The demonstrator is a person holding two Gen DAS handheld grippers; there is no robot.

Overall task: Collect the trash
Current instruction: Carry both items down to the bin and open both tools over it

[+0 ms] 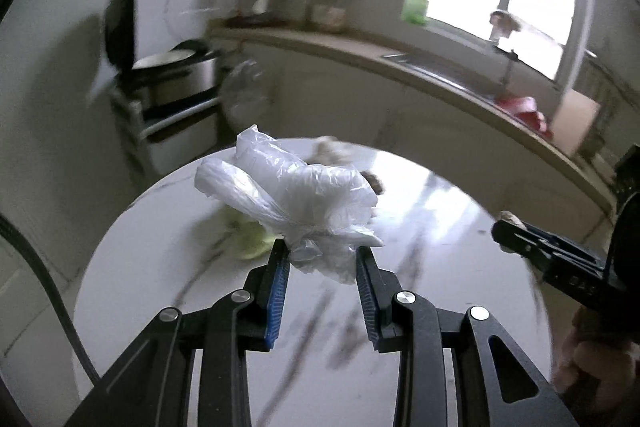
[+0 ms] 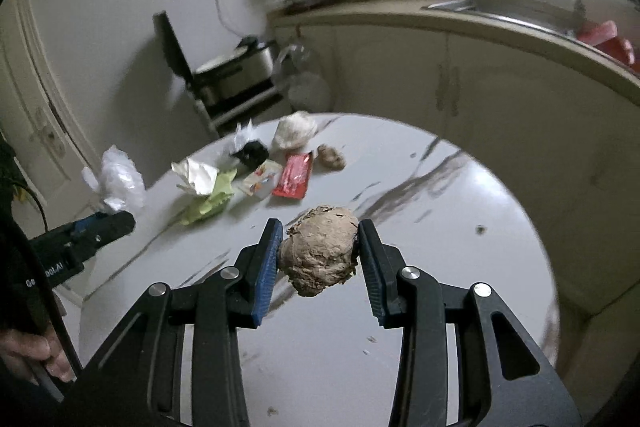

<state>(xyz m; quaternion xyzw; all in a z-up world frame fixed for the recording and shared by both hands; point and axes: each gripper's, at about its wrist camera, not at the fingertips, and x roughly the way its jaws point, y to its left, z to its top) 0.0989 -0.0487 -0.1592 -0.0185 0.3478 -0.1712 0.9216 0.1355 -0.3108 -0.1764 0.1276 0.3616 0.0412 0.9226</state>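
White crumpled plastic bag (image 1: 296, 195) clamped in left gripper (image 1: 323, 259), centre frame, lifted above marble table (image 1: 440, 267). Brown paper wad (image 2: 320, 251) pinched between right gripper (image 2: 320, 255) pads, lower centre. Left on tabletop, upper left: red wrapper (image 2: 294, 175), green paper (image 2: 212, 201), black scrap (image 2: 252, 153), white wad (image 2: 296, 131).

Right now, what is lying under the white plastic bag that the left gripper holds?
Below the white plastic bag is the table, with green paper peeking out. The bag covers most of the other trash in the left wrist view.
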